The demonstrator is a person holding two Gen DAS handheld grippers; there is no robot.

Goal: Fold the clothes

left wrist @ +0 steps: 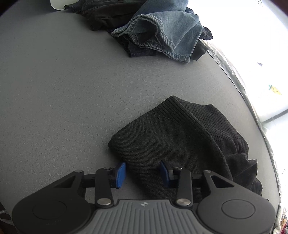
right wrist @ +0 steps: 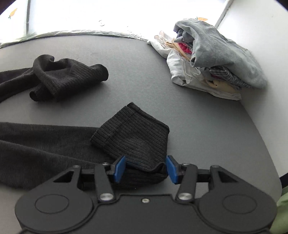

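A dark knit sweater [left wrist: 171, 136] lies crumpled on the grey table [left wrist: 63, 99]. My left gripper [left wrist: 142, 173] hangs low over its near edge, blue pads apart, with the cloth running between them but not pinched. In the right wrist view the sweater's ribbed cuff [right wrist: 133, 136] lies folded over on the sleeve [right wrist: 36, 147]. My right gripper [right wrist: 145, 169] straddles the cuff's near end, pads apart on either side of it without squeezing. The other sleeve [right wrist: 68, 77] is bunched at the far left.
Blue jeans [left wrist: 162, 32] on black garments [left wrist: 100, 14] are heaped at the table's far side. A pile of light clothes [right wrist: 212, 59] sits against the wall at the far right. The table edge [right wrist: 270, 162] curves close on the right.
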